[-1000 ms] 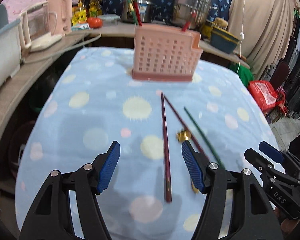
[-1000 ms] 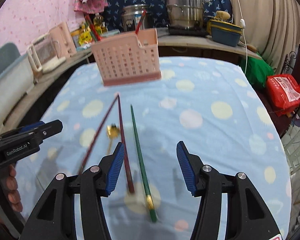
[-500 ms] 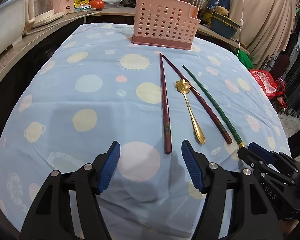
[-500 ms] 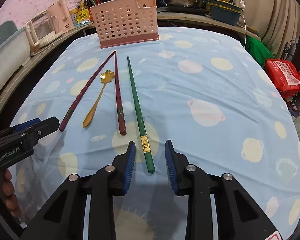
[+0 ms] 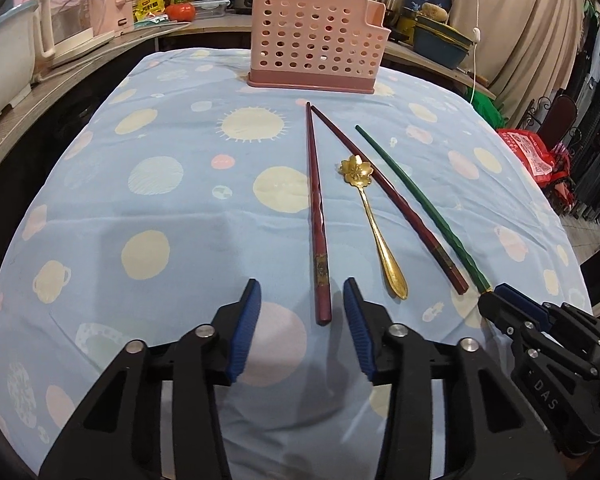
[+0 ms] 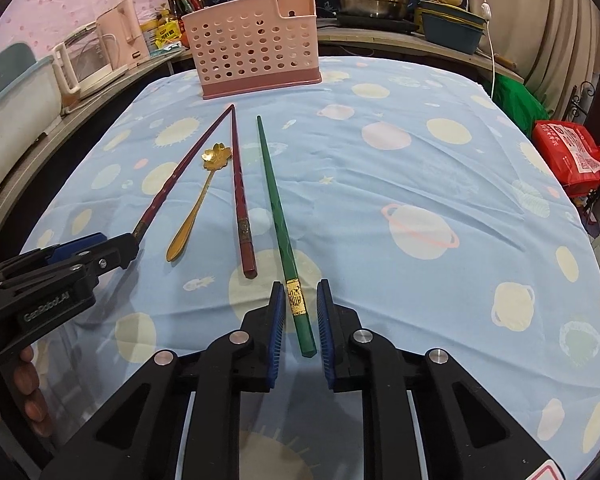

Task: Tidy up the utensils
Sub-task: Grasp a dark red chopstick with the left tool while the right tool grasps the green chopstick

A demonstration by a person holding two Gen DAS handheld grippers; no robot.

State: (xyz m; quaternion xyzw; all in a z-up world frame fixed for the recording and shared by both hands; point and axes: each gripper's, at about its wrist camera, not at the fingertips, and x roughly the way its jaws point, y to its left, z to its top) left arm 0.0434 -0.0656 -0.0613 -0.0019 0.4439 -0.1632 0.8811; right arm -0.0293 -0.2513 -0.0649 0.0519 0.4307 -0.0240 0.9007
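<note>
Lying flat: four utensils on the blue dotted cloth (image 5: 172, 208), all near the pink holder (image 5: 316, 36), long axes running toward it.
Green chopstick (image 6: 278, 216): thin tip toward the pink holder, butt end between the right gripper (image 6: 299, 320) fingers.
Left dark red chopstick (image 5: 317, 216): tip toward the pink holder, meeting the other red chopstick (image 5: 384, 192) there.
Gold spoon (image 5: 374, 220): flower bowl toward the pink holder, lying between the red pair.
Left gripper (image 5: 300, 322): pitched down, jaws closing, gaps remain beside the red butt end.
Right gripper: pitched down, jaws closing, narrow, slim gaps around the green butt.
Since a second ago: both grippers have dropped closer to the cloth and narrowed; the utensils have not shifted.
</note>
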